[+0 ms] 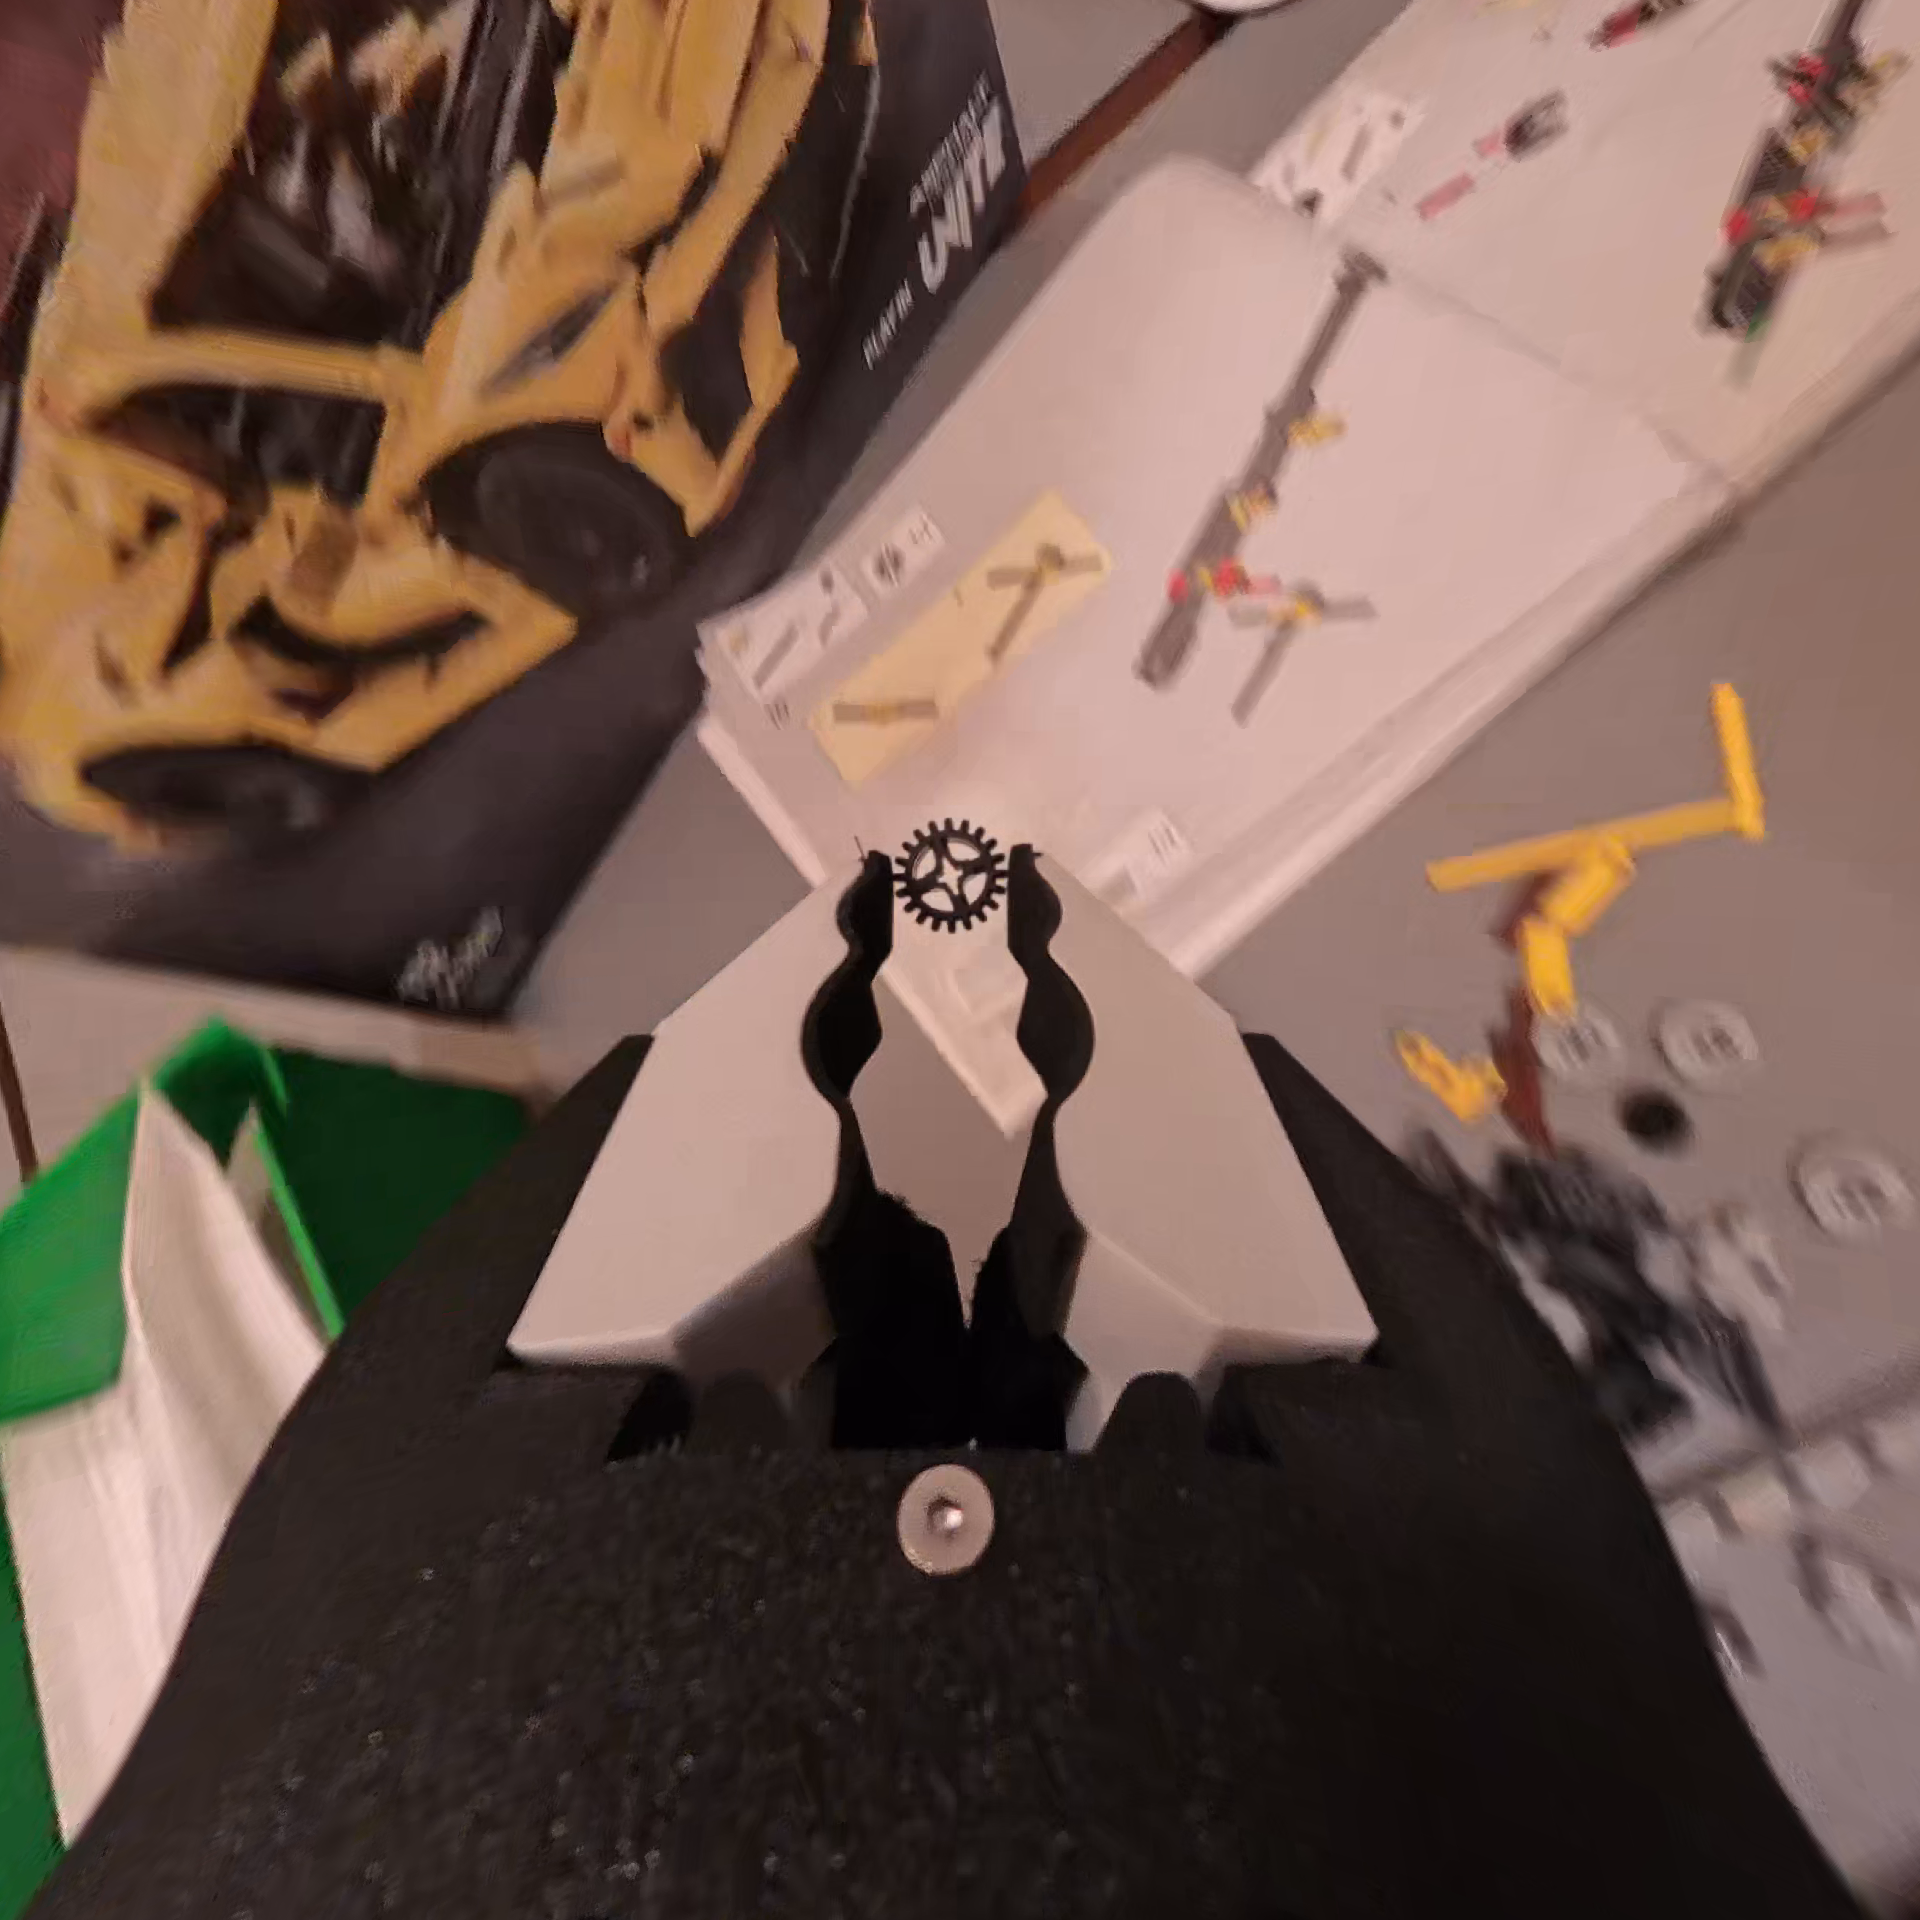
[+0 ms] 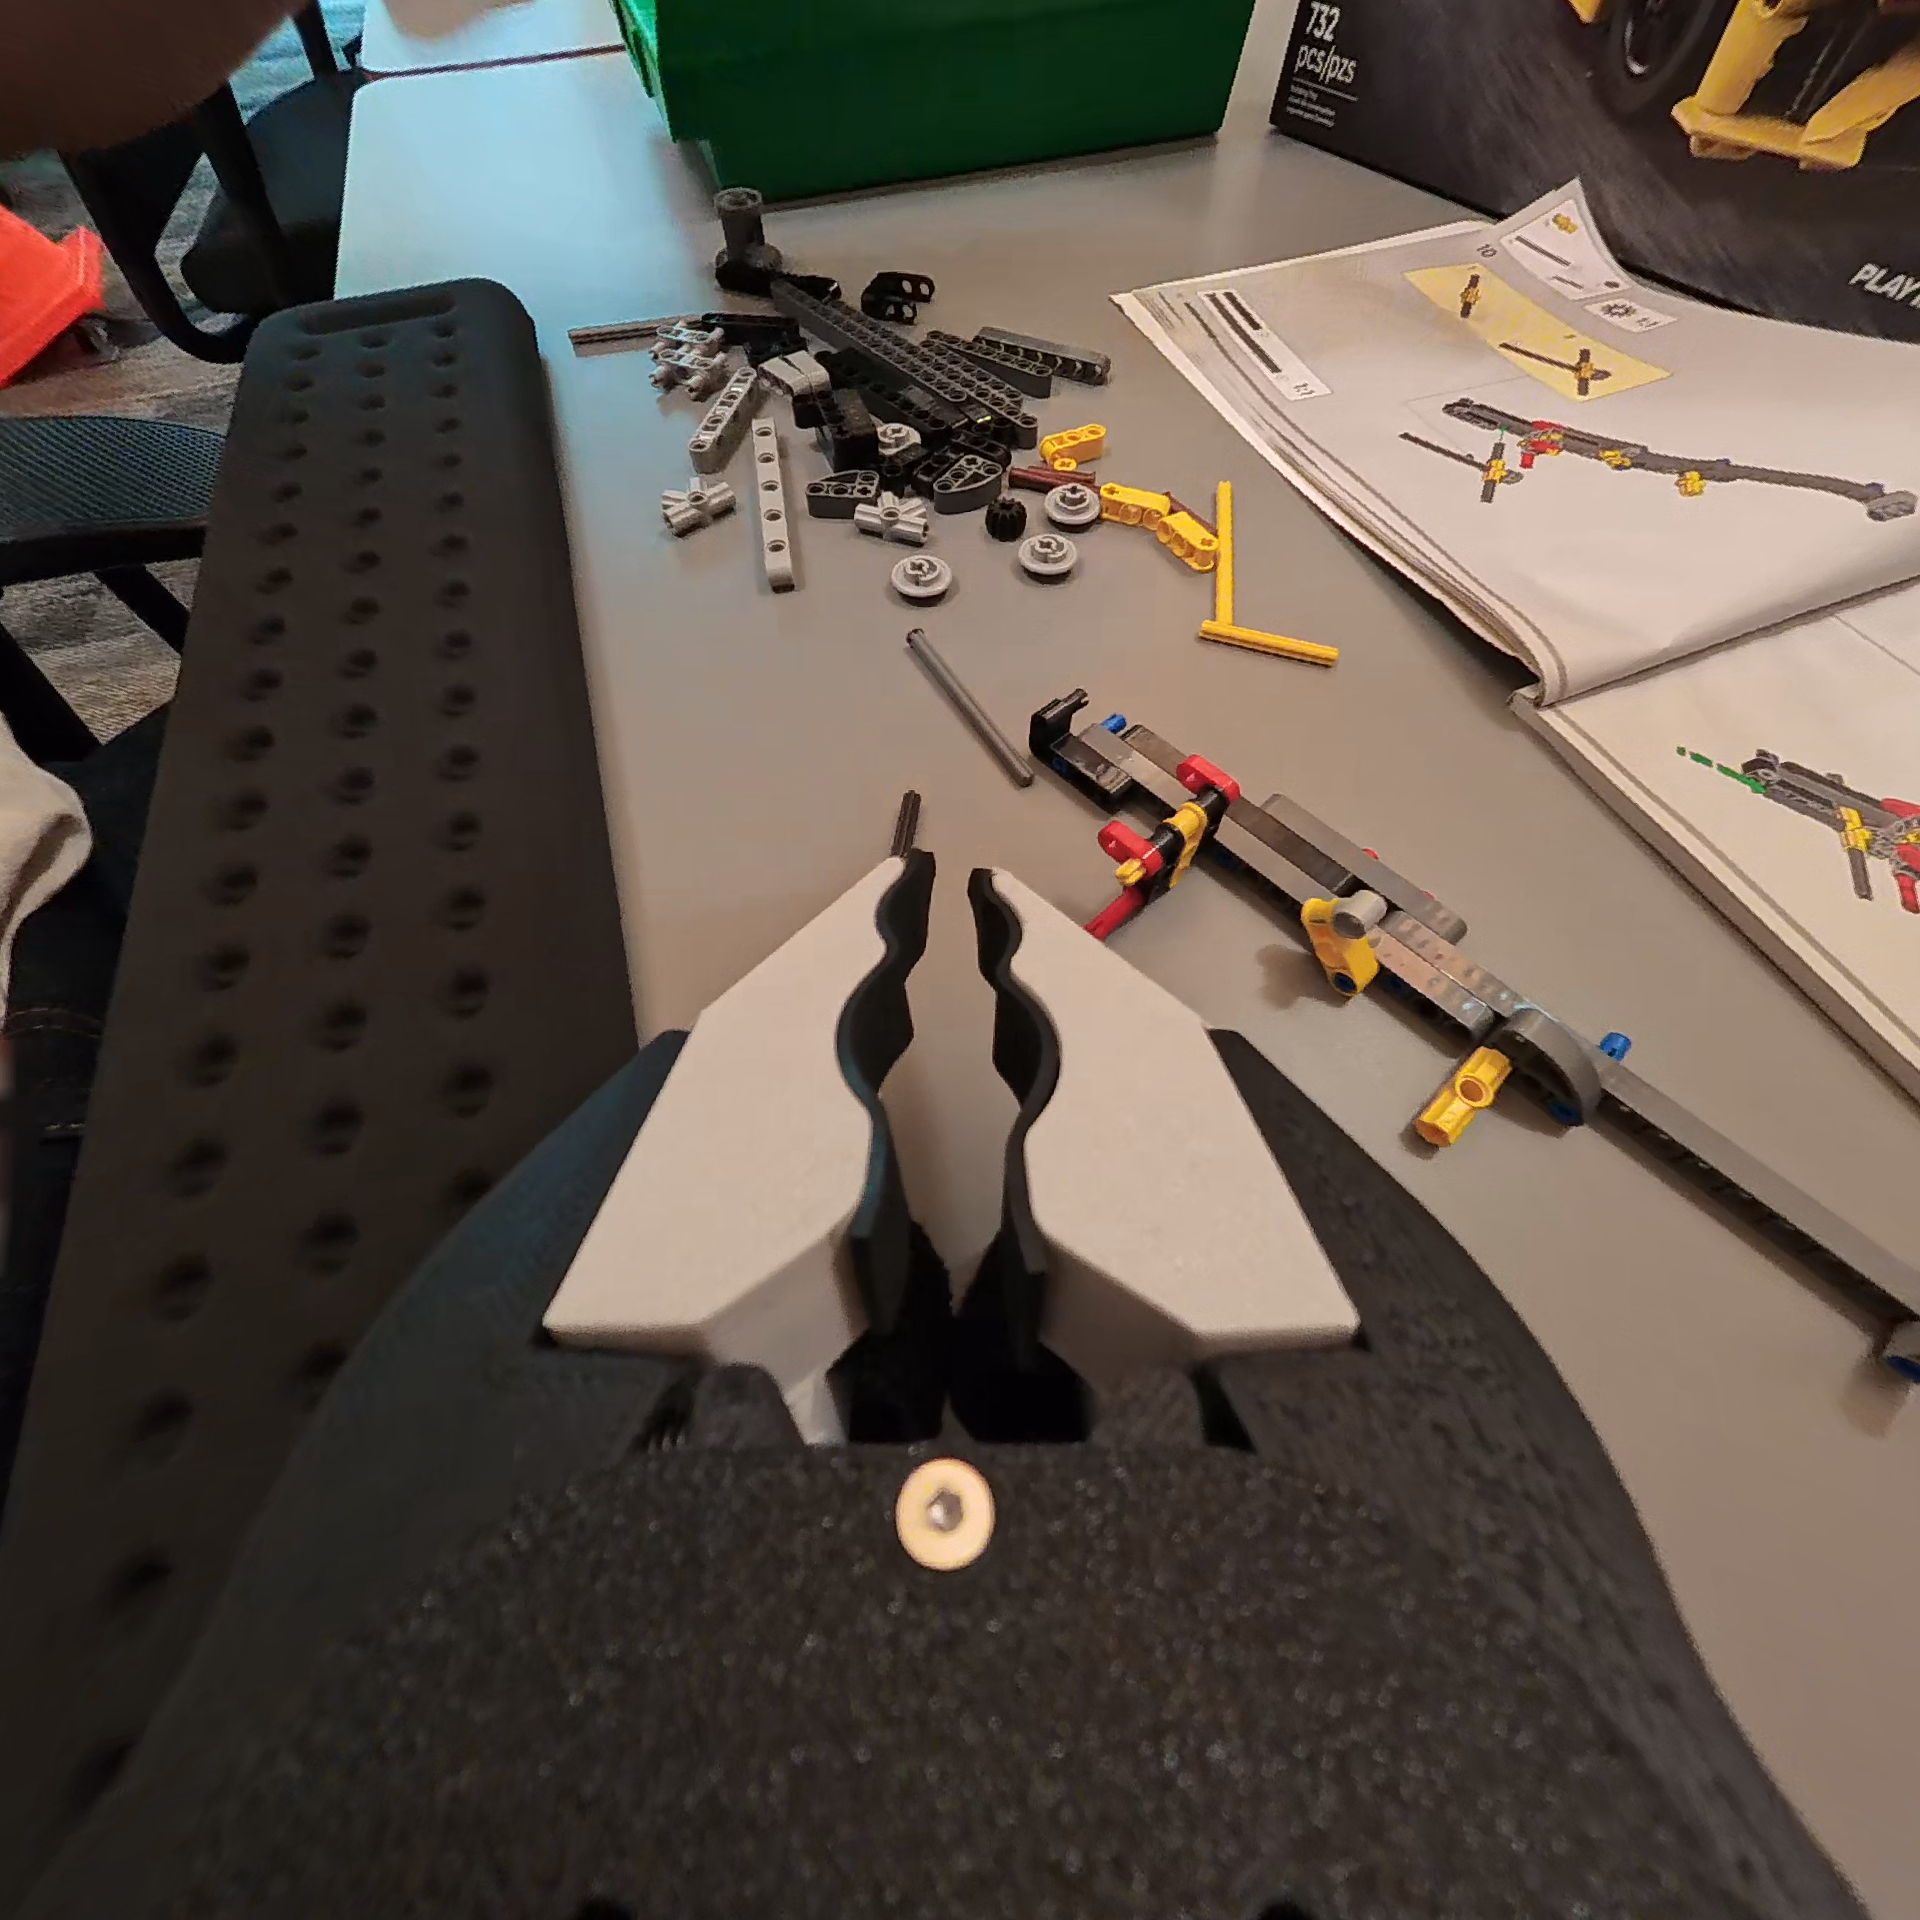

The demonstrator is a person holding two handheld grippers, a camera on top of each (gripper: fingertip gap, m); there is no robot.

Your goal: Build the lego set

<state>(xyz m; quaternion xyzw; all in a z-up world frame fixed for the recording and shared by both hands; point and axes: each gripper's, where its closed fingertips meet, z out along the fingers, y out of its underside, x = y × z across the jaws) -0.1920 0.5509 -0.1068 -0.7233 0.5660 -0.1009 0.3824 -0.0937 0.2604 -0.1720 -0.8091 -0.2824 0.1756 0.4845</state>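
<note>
My left gripper (image 1: 951, 868) is shut on a small black gear (image 1: 951, 881), pinched by its teeth between the two fingertips and held in the air over the open instruction booklet (image 1: 1299, 499). My right gripper (image 2: 951, 868) hovers low over the grey table (image 2: 748, 727) with its jaws a narrow gap apart and nothing between them. A short dark axle (image 2: 907, 823) lies just beyond its left fingertip. The long partly built beam assembly (image 2: 1340, 914), with red, yellow and blue parts, lies to the right of the right gripper. A thin grey axle (image 2: 968, 709) lies ahead of it.
A pile of loose black, grey and yellow parts (image 2: 894, 426) lies further back, also blurred in the left wrist view (image 1: 1579, 1039). The booklet (image 2: 1558, 447), the set's box (image 1: 343, 436) and a green bin (image 2: 935, 83) stand around. A black perforated pad (image 2: 343, 831) lies at the left. Tip to tip, the grippers are about 30 centimeters apart. The short dark axle (image 2: 907, 823) is closer to my right gripper, around 6 centimeters from its tips; the left tips are 30 centimeters off.
</note>
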